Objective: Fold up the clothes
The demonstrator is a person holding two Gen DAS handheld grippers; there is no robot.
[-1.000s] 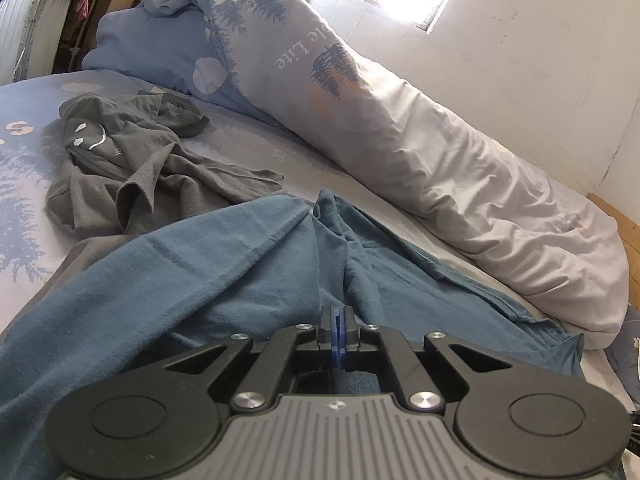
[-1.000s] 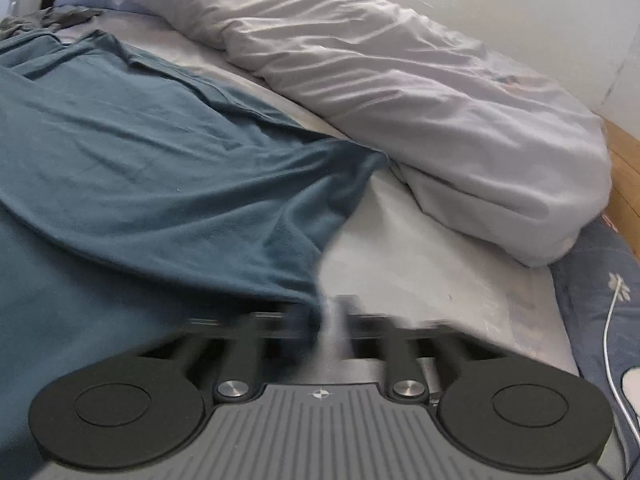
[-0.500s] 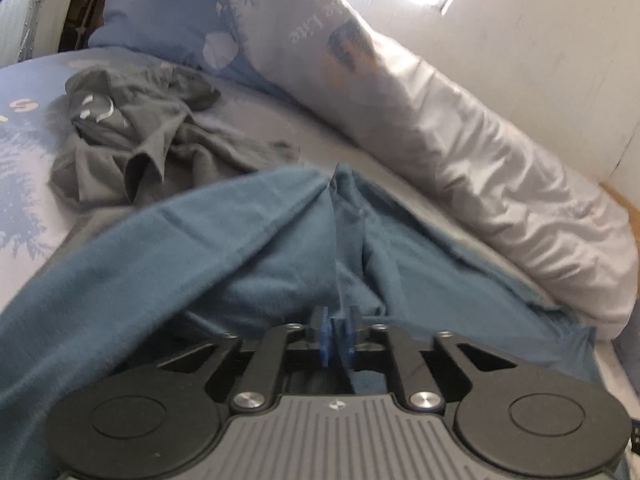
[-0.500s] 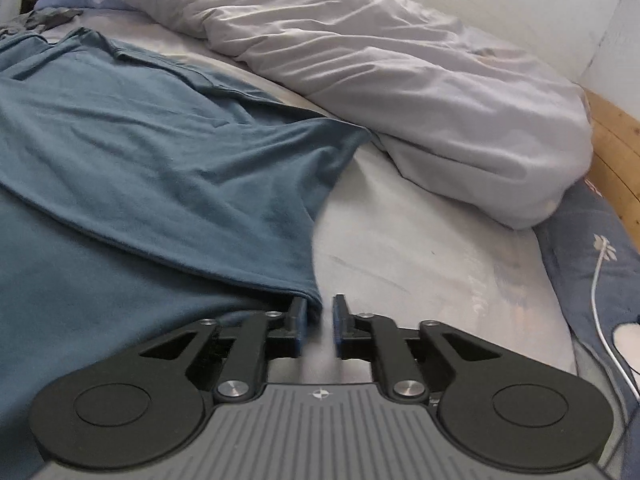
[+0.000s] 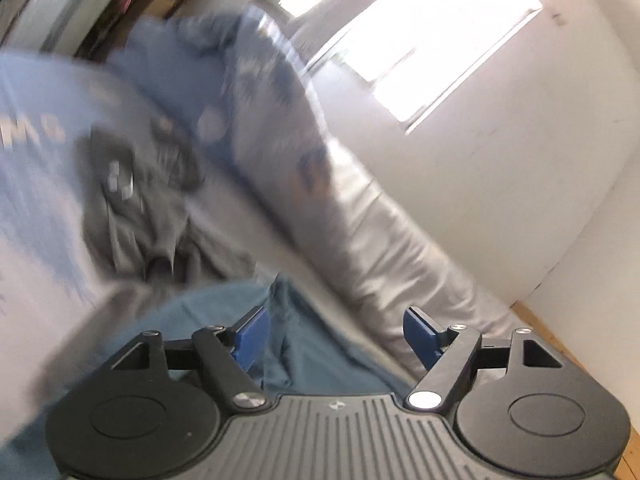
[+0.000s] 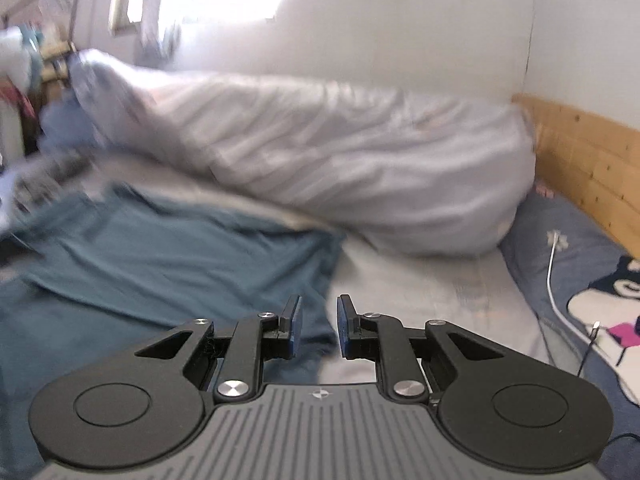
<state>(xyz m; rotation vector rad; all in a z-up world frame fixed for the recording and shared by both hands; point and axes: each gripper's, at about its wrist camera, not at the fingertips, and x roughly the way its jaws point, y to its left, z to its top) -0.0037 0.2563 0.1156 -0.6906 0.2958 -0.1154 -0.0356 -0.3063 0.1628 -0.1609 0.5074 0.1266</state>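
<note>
A teal-blue garment [image 5: 320, 356] lies spread on the bed, seen low in the left wrist view and at the left of the right wrist view [image 6: 168, 256]. My left gripper [image 5: 336, 330] is wide open above it with nothing between its blue pads. My right gripper [image 6: 318, 326] is open too, hovering over the garment's right edge, empty. A crumpled dark grey garment [image 5: 144, 200] lies farther back on the left, blurred by motion.
A bulky white duvet [image 6: 340, 168] runs along the wall behind the clothes. A wooden headboard [image 6: 588, 160], a blue patterned pillow [image 6: 580, 280] and a white cable [image 6: 554, 280] are at the right. The bare pale sheet [image 6: 420, 292] lies right of the teal garment.
My left gripper was shut on the teal garment and has let go, opening wide and tilting upward. My right gripper has opened further and lifted, its view swinging up toward the wall.
</note>
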